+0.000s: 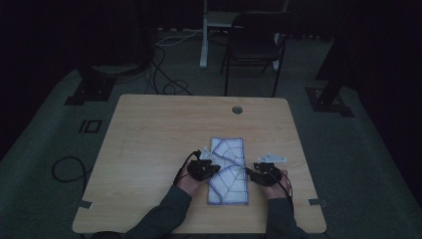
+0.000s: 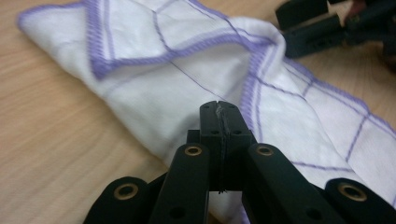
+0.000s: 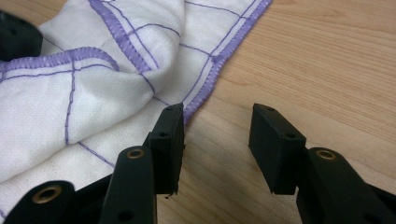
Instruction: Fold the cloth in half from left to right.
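Two tongs worked at one white cloth (image 1: 228, 172) with purple stitched edging and a purple grid, which lay partly folded on the wooden tabletop (image 1: 149, 144) between them. Left tongs (image 2: 219, 108) had their jaws pressed together, and in the left gripper view a bit of white fabric sat pinched at the tips, so they gripped the cloth at its near edge. Beyond those tips a folded flap with a thick purple hem lay across the cloth, and the other tongs showed at the upper right of that view, just past the cloth's far side. Right tongs (image 3: 217, 140) stood with their jaws wide apart over bare wood, holding nothing. Their left jaw sat just beside the purple hem of the cloth, and the fabric spread out and bunched up to the left of it. Seen from the high view, the left tongs (image 1: 209, 162) met the cloth's left side and the right tongs (image 1: 253, 170) sat just off its right edge
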Tool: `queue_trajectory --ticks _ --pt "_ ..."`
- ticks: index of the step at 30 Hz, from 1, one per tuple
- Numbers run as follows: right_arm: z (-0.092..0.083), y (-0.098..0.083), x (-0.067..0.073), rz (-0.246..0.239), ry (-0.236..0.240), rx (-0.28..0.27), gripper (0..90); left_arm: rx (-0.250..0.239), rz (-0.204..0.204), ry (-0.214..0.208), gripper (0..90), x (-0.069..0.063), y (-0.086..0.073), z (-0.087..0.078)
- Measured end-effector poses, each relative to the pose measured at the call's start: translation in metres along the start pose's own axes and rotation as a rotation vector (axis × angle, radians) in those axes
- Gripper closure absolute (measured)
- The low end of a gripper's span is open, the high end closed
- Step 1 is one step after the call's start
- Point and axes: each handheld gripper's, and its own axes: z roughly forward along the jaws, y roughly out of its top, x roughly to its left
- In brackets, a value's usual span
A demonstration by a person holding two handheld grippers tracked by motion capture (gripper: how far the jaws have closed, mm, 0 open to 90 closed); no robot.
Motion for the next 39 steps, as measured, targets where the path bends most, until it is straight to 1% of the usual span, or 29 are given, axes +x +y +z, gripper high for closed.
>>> queue_trajectory --ticks 5,11,13,16,19,24,25,28,30,34,35,39 --pt "0.0 0.0 0.0 0.0 -0.001 0.0 55.5 -0.003 0.021 -0.021 90.0 -0.008 -0.004 0.002" --pt "0.0 0.0 0.0 0.002 -0.002 0.0 55.5 -0.009 0.039 -0.049 90.0 -0.019 -0.004 0.001" --pt "0.0 0.0 -0.001 0.002 -0.001 0.0 55.5 -0.005 0.056 -0.06 89.8 -0.024 -0.003 0.0" --pt "0.0 0.0 -0.001 0.002 -0.001 0.0 55.5 -0.014 0.072 -0.083 89.1 -0.033 -0.002 0.002" --pt "0.0 0.0 -0.001 0.005 -0.001 -0.001 55.5 -0.016 0.085 -0.118 88.2 -0.042 0.0 0.003" --pt "0.0 0.0 -0.001 0.006 -0.001 0.0 55.5 -0.016 0.09 -0.159 87.3 -0.051 0.001 0.006" --pt "0.0 0.0 -0.001 0.007 -0.001 0.0 55.5 -0.016 0.082 -0.173 86.9 -0.052 0.001 0.006" --pt "0.0 0.0 -0.001 0.008 -0.001 0.0 55.5 -0.006 0.087 -0.212 85.0 -0.056 0.002 0.007" --pt "-0.001 0.0 -0.002 0.008 -0.001 0.001 55.5 -0.004 0.098 -0.219 84.4 -0.059 0.002 0.008" --pt "-0.001 0.0 -0.003 0.008 -0.009 0.002 55.4 -0.009 0.094 -0.239 83.6 -0.062 0.001 0.009" --pt "-0.001 0.0 -0.003 0.009 -0.01 0.001 55.4 -0.013 0.086 -0.248 83.2 -0.063 0.001 0.01" --pt "-0.002 0.0 -0.002 0.011 -0.014 -0.005 55.4 -0.015 0.097 -0.265 82.3 -0.067 0.001 0.011"
